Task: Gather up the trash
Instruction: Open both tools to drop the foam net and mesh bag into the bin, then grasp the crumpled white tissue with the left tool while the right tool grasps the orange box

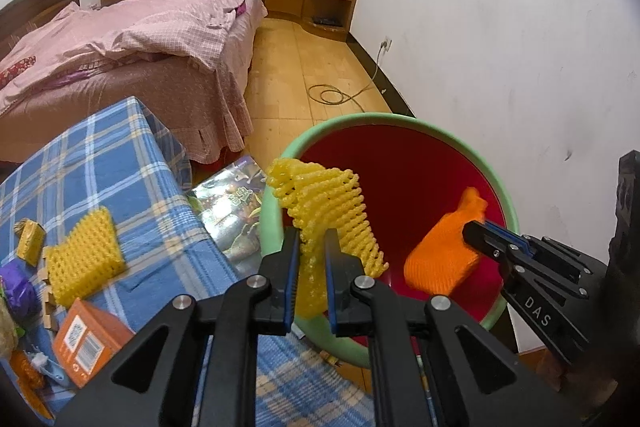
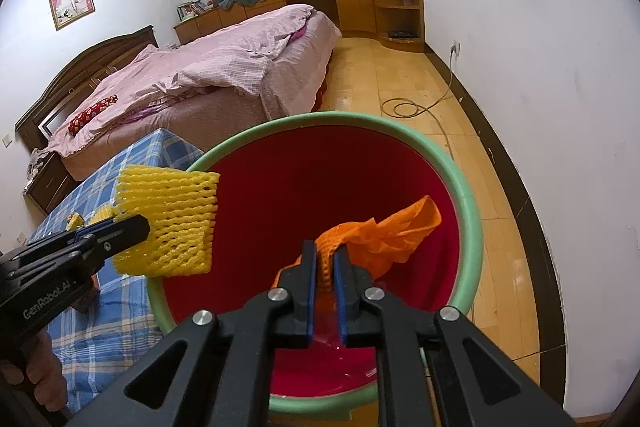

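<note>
Room's evenly lit, soft indoor light, barely any hard shadows. Heavy fisheye bending walls at the edges, black vignette in the corners. Sharp mostly, slight motion blur lower left.

The bin (image 2: pixel 470 211) stands on the floor just right of the cloth-covered table (image 1: pixel 120 163). Both foam nets (image 1: pixel 332 203) (image 2: pixel 384 235) hang over its mouth. The bed (image 2: pixel 224 75) lies behind the table.

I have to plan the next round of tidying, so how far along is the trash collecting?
Nothing shows inside the red bin yet. In hand: the left gripper pinches a yellow foam net and the right gripper an orange one, both over the bin. Left: another yellow net, an orange box and scraps on the checked table.
</note>
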`<state>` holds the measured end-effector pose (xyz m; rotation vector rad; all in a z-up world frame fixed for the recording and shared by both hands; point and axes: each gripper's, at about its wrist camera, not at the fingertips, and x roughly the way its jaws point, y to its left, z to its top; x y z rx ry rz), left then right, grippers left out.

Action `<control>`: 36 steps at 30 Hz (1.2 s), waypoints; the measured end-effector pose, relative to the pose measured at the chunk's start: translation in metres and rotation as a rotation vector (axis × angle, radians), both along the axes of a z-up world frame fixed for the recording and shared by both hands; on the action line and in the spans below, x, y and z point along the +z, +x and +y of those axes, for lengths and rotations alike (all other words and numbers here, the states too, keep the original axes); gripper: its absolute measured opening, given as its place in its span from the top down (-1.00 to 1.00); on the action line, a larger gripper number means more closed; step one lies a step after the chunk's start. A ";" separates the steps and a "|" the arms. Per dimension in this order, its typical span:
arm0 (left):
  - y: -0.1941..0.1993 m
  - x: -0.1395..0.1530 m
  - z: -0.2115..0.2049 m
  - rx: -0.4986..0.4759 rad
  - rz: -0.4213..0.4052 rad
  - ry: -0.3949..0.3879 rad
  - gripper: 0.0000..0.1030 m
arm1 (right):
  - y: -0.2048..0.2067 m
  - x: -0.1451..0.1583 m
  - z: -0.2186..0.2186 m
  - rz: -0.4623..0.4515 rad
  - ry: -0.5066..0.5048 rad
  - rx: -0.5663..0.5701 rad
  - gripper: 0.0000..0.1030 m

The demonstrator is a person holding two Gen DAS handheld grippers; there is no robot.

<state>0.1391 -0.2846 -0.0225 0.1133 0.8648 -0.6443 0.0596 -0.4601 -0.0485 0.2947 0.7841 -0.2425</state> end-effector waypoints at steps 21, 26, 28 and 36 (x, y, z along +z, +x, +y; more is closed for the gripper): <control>-0.011 0.014 0.021 0.041 -0.016 -0.004 0.45 | -0.006 0.017 0.017 -0.039 -0.004 0.006 0.30; -0.018 0.023 0.041 0.069 -0.021 -0.014 0.45 | -0.011 0.026 0.029 -0.064 0.018 0.021 0.13; -0.022 0.026 0.051 0.086 -0.028 -0.015 0.45 | -0.014 0.029 0.035 -0.079 0.029 0.034 0.08; -0.023 0.035 0.099 0.175 -0.038 -0.023 0.43 | -0.015 0.045 0.068 -0.125 0.053 0.096 -0.14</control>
